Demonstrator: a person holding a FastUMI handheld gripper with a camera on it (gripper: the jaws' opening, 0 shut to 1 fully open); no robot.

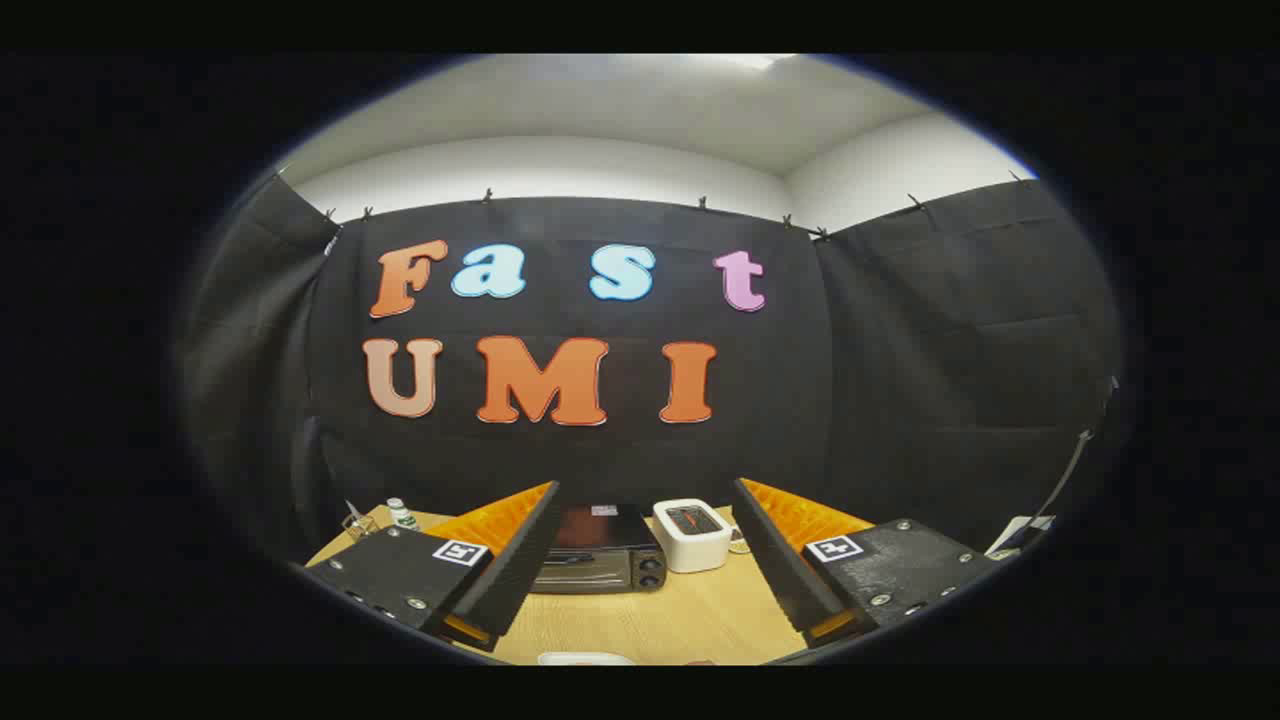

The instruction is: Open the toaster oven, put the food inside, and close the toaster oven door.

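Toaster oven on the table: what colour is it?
Black, with a darker glass door, seen in the gripper view: toaster oven beyond the open gripper.

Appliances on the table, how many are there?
2. A dark toaster oven sits beyond the open hand-held gripper, between its fingers, door shut. A white toaster stands beside it. Others may be hidden behind the fingers.
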